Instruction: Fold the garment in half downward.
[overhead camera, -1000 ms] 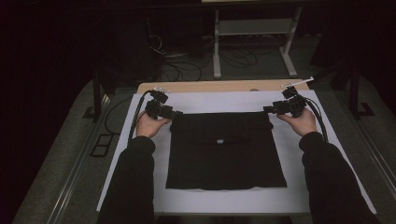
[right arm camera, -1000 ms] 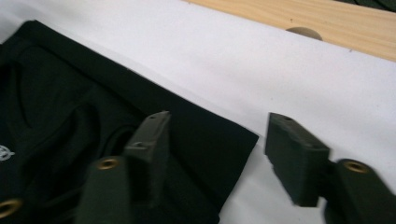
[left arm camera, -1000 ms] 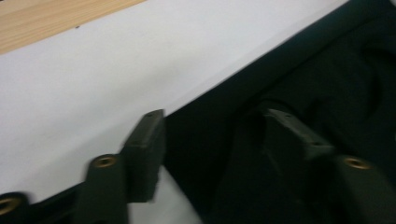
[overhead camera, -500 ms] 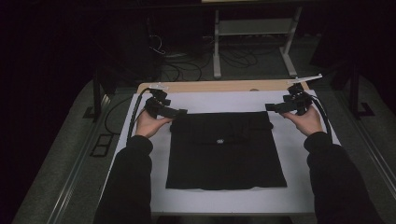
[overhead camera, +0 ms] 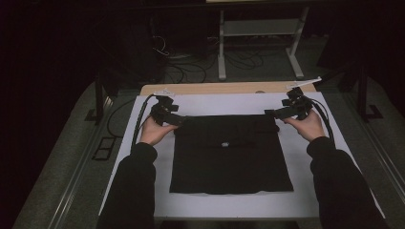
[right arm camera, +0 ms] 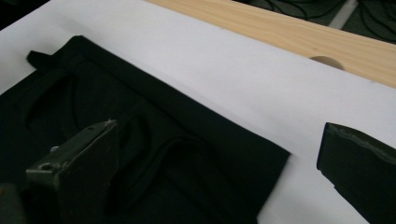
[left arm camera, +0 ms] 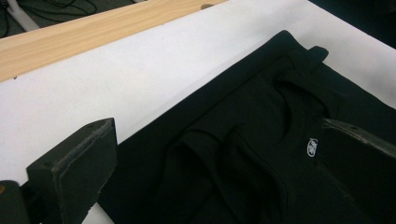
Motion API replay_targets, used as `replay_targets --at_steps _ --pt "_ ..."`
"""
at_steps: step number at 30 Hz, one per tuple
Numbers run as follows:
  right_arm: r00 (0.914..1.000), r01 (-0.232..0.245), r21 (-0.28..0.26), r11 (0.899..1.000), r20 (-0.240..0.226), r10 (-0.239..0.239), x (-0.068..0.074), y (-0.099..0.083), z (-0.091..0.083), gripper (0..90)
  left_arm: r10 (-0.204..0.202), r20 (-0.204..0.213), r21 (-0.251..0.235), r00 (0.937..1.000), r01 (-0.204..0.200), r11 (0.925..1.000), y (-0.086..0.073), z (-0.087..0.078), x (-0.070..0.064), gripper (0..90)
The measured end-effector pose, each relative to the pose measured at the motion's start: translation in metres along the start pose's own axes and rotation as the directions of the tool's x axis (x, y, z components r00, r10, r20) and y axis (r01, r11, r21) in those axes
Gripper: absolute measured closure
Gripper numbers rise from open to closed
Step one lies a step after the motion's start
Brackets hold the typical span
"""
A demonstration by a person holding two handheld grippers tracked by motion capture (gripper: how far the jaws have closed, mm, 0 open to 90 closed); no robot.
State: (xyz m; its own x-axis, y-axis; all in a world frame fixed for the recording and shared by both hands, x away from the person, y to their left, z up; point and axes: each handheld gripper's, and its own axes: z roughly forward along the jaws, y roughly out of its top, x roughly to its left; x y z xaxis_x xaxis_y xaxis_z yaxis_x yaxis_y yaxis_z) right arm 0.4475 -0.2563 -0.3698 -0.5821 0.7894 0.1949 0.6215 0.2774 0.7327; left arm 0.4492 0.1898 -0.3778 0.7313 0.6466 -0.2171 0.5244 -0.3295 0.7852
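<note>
My left gripper [overhead camera: 177,119] sits at the far left corner of the black garment [overhead camera: 230,155], jaws apart, nothing between them. My right gripper [overhead camera: 272,113] hangs at the far right corner, jaws wide too. The garment lies flat on the white sheet [overhead camera: 229,102]. Its folds and dark seams are hard to read; the small logo [left arm camera: 311,147] is blurred.

Lying plain black, no pattern: cloth [overhead camera: 231,152], small white logo [left arm camera: 311,146] near its middle. Showing white all over: table cover [overhead camera: 229,102]. Running pale wood-coloured along the far side: table edge [overhead camera: 224,88]. Showing black: left gripper [overhead camera: 168,114], right gripper [overhead camera: 286,110], both sleeves [overhead camera: 131,191]. Lying grey: floor [overhead camera: 62,157].
</note>
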Motion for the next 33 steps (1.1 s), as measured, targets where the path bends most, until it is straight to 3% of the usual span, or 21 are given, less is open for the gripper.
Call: replay_targets --at_steps 11,24,27,29,33 --pt "0.9983 0.029 0.013 0.999 -0.052 -0.029 0.018 0.001 0.014 0.0 0.012 0.027 -0.009 0.9996 -0.011 0.9999 -0.001 0.006 -0.008 0.0" --pt "0.9944 0.051 0.031 0.998 -0.095 -0.047 0.027 -0.002 0.029 3.4 0.017 0.055 0.012 0.9984 -0.017 0.9998 -0.008 0.024 -0.01 0.0" --pt "0.9927 0.056 0.037 0.998 -0.109 -0.052 0.03 -0.003 0.034 5.7 0.025 0.08 0.024 0.9964 -0.027 0.9993 -0.01 0.029 -0.012 0.0" --pt "0.99 0.066 0.038 0.997 -0.128 -0.061 0.031 -0.004 0.036 14.5 0.018 0.097 0.022 0.9951 -0.02 0.9996 -0.011 0.031 -0.012 0.0" --pt "0.9848 0.089 0.04 0.995 -0.153 -0.082 0.036 -0.005 0.043 17.3 0.023 0.107 0.018 0.9939 -0.025 0.9995 -0.011 0.035 -0.014 1.1"
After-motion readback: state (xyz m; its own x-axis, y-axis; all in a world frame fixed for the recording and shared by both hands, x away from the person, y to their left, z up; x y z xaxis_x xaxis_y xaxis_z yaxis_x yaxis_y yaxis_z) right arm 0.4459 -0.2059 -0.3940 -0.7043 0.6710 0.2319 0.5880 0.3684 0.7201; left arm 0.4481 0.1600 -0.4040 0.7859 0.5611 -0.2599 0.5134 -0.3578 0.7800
